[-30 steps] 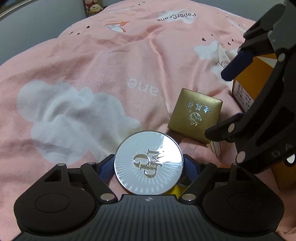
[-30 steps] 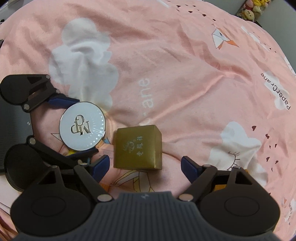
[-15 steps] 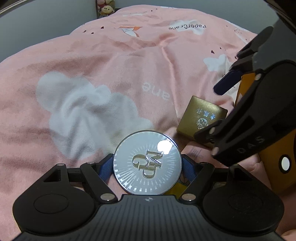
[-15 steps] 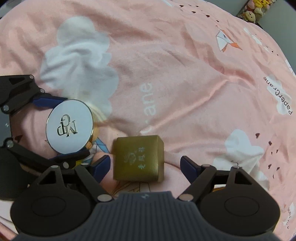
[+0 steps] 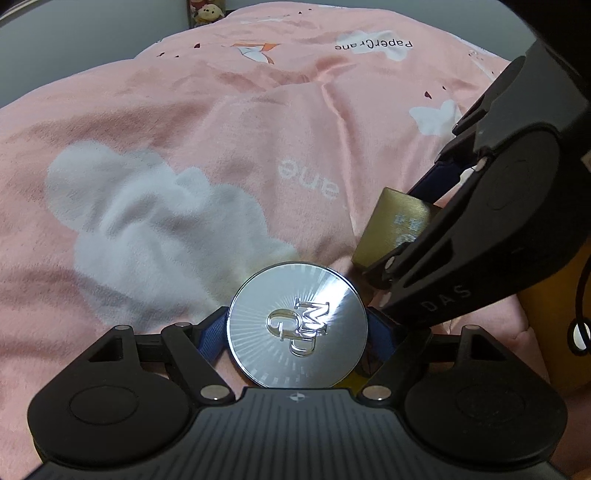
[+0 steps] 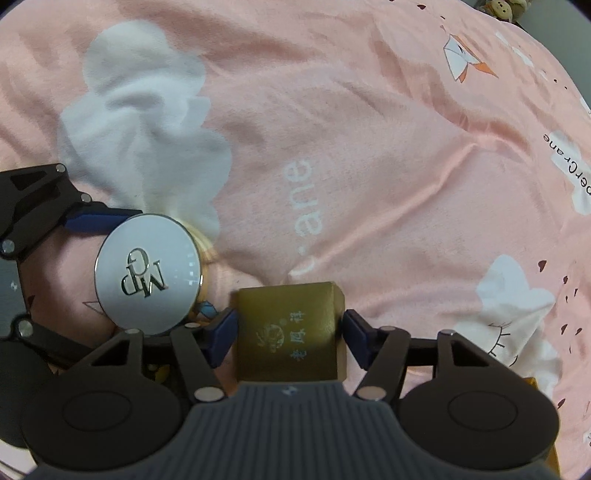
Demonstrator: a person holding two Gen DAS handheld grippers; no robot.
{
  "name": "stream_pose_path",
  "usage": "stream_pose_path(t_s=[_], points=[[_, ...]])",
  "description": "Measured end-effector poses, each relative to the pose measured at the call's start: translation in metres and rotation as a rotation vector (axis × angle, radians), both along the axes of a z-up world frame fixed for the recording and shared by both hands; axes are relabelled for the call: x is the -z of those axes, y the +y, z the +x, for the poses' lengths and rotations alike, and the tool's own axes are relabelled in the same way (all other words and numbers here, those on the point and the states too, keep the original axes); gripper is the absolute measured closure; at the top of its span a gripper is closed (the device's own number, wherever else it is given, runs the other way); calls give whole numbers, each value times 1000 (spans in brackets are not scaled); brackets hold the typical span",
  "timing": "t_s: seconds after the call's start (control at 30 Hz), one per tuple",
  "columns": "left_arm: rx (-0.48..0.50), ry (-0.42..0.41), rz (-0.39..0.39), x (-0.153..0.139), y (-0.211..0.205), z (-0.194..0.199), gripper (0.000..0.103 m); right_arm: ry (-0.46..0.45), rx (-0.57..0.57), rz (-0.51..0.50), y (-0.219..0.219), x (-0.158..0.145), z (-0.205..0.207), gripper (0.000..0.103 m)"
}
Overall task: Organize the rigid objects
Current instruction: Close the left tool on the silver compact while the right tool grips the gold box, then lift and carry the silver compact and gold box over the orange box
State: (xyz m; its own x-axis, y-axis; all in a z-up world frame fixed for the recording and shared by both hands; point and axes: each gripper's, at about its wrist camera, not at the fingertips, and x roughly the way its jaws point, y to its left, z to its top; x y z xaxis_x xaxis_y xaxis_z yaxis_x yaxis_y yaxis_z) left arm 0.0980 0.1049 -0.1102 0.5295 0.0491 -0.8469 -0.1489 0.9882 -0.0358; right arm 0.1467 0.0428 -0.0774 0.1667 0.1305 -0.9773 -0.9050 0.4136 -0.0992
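My left gripper (image 5: 297, 328) is shut on a round silver compact (image 5: 297, 325) marked with raised letters, held just above the pink bedspread (image 5: 184, 147). The compact also shows in the right wrist view (image 6: 147, 275), between the left gripper's blue pads. My right gripper (image 6: 288, 326) is shut on a small gold box (image 6: 290, 328) with a printed emblem, its blue pads against both sides. In the left wrist view the gold box (image 5: 397, 227) shows at the right, half hidden by the right gripper's black body.
A yellow-orange carton (image 5: 546, 314) stands at the right edge, behind the right gripper. The rumpled pink bedspread (image 6: 369, 147) with white cloud prints fills both views. Plush toys (image 5: 205, 13) sit far back by the wall.
My right gripper has come down around the gold box and its pads have shut on the box's sides. My left gripper keeps hold of the compact and has shifted a little.
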Motion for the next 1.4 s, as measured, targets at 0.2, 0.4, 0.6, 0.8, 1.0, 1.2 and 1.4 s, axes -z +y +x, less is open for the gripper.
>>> stream_pose_path(t_s=[0.2,0.4,0.6,0.8,1.0,1.2,1.4], points=[[-6,-35,-67,-3,7,-8,15,-5,25,27,-5,-7,-4,41],[-12,-71,-110,-10,10,-15,15,-4,89,119,-23,-36,-2,41],[-35,-143,-142,-26,13,-28,15,-20,132,229,-37,-70,-14,42],[-20,-213,-146,-55,5,-40,15,-104,187,332,-61,-109,-29,41],[56,-303,-153,-93,-21,-46,15,-174,279,403,-103,-146,-34,41],[184,-360,-172,-124,-62,-43,15,-262,378,409,-153,-173,-43,41],[338,-359,-209,-137,-110,-30,15,-314,479,370,-207,-184,-48,41]])
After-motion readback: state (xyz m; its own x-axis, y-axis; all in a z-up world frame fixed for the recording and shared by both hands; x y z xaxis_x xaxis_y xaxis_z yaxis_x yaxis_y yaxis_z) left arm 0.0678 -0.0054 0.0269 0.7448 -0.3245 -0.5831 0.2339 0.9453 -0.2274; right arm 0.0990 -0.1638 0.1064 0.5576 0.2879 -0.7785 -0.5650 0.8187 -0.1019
